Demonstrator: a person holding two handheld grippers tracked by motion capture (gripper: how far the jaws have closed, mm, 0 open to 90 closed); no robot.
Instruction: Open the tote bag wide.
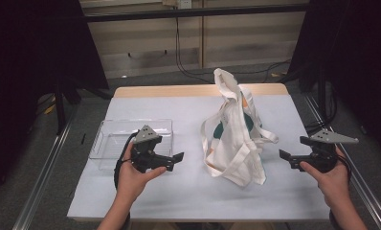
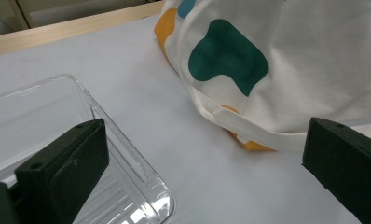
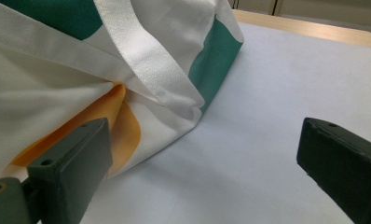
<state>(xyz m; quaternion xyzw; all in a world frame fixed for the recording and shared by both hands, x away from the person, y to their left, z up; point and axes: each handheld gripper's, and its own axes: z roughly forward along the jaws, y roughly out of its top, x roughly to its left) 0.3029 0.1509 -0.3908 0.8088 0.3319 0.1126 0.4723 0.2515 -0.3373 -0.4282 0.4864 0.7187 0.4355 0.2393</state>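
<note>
Dark curtains and a pale panelled wall stand behind the counter (image 1: 274, 191), whose top is covered with a smooth white sheet that leaves a strip of light wood bare along the far edge. Near the middle of that sheet sits a cream canvas tote bag (image 1: 234, 139), soft and crumpled, woven cloth printed with rounded teal and orange blobs. It stands slumped upright, its long axis running from the near edge of the counter up toward the far edge, with one flat webbing strap peaking above it and others drooping down its flanks. To the left of the bag, apart from it, lies a clear plastic tray (image 1: 113, 129), rectangular with rounded corners and a ribbed floor. The left gripper (image 1: 176, 158) hovers between the tray and the bag, pointing at the bag, jaws spread wide with nothing between them. The right gripper (image 1: 285, 155) hangs on the bag's other side, aimed back at it, jaws likewise parted and empty; in the right gripper view a strap and an orange patch lie just ahead of it
</note>
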